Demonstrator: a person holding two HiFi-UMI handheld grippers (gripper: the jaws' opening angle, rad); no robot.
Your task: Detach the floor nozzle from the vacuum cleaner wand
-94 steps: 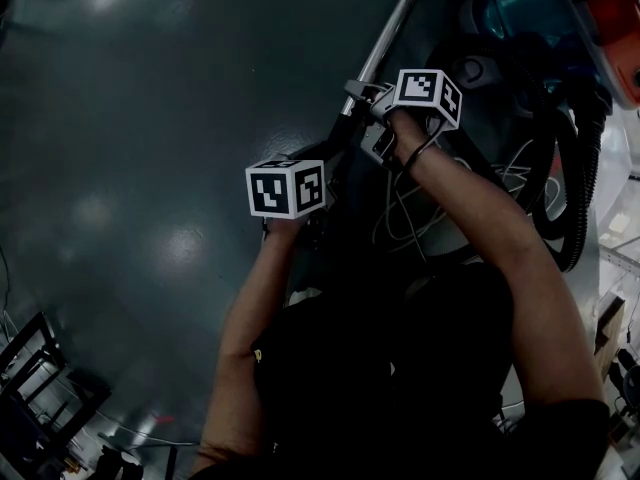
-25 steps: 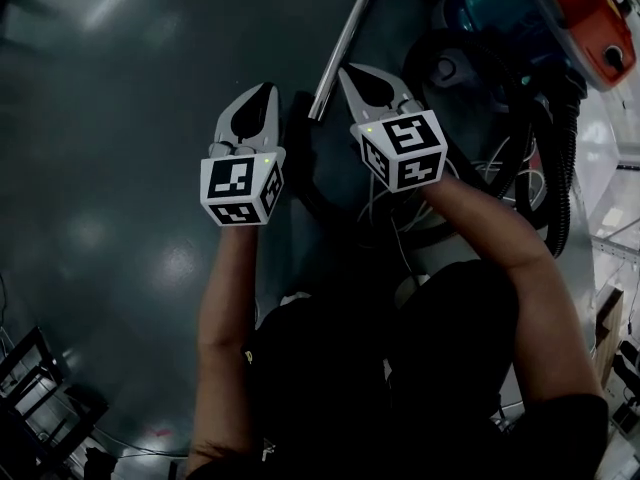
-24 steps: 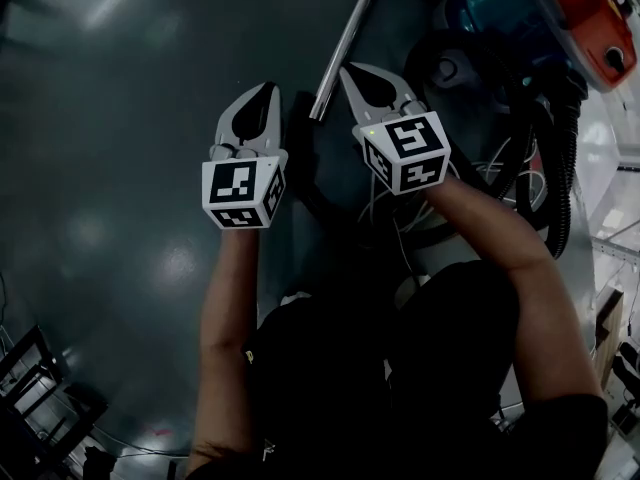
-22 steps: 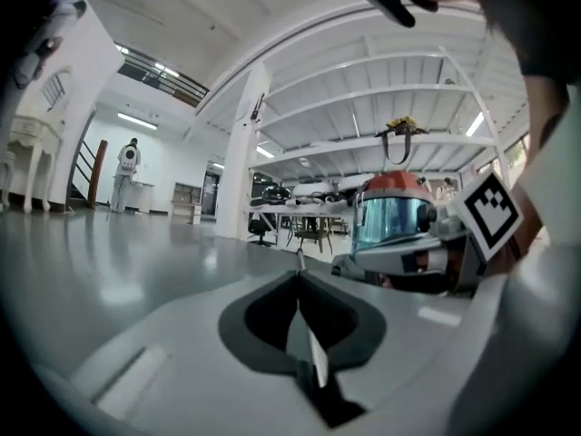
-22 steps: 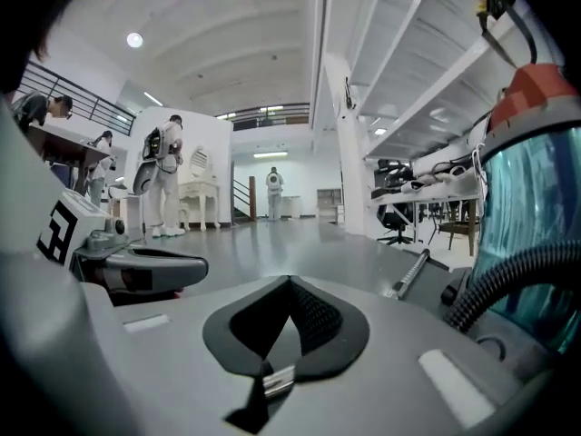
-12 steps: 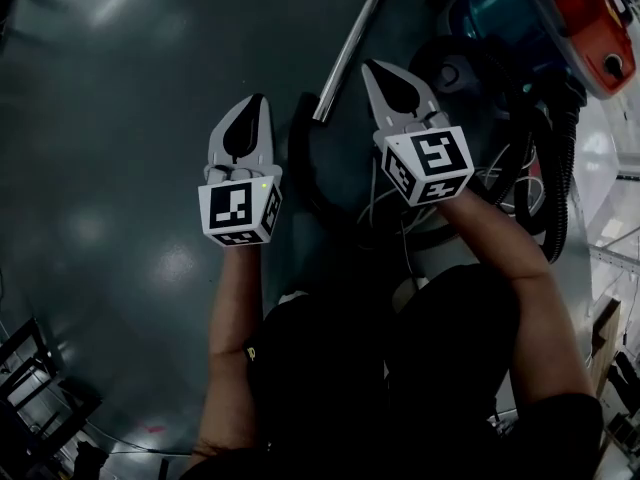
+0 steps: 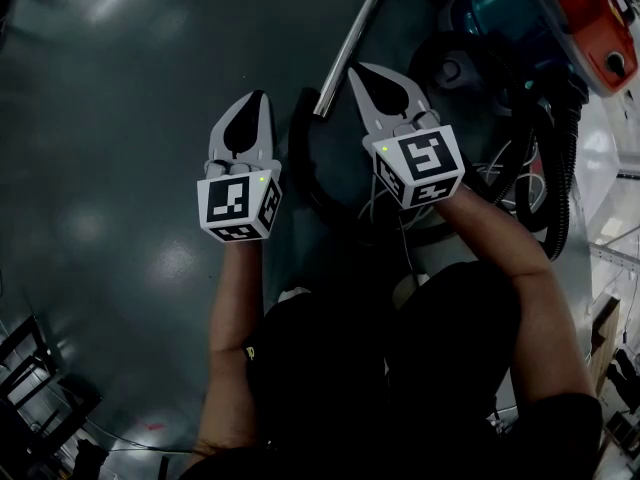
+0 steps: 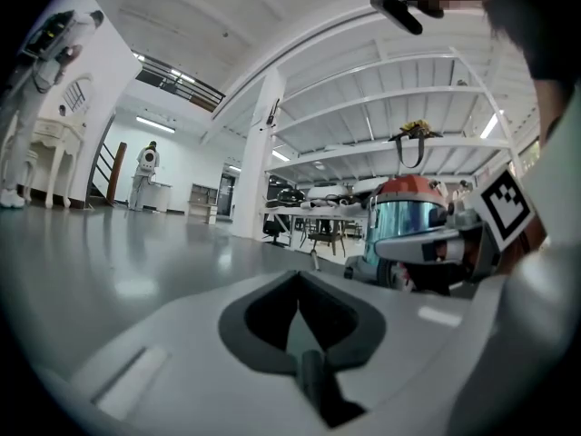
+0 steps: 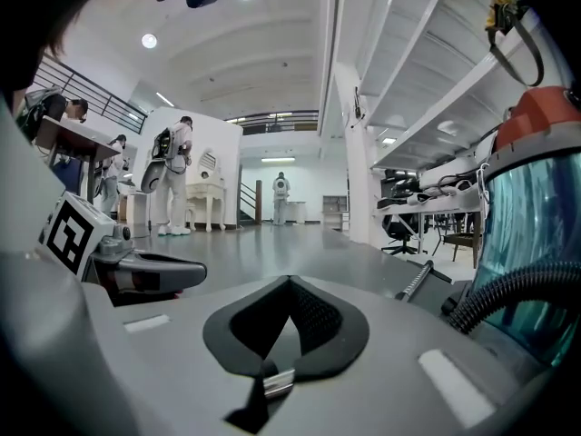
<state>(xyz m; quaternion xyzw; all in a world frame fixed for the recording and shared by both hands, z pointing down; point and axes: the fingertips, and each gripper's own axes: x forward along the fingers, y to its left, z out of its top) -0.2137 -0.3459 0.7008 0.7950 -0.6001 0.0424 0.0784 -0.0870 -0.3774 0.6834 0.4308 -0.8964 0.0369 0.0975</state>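
well, working from the left: my left gripper [image 7: 256, 98] hangs above the glossy dark grey floor [image 7: 110, 178], jaws pressed together on nothing. just right of it lies a flat black shape that i take for the plastic floor nozzle [image 7: 322, 173], though it is too dark to be sure. the slim silver metal wand [image 7: 355, 38] runs up and away from it, and its near end looks bare, so i judge the separation done or nearly so. my right gripper [image 7: 353, 70] hovers over that spot, jaws likewise closed and empty. the teal and orange vacuum canister [image 7: 525, 8] sits far right. next i would check the joint; if it holds, open both jaws and go down to pull again.
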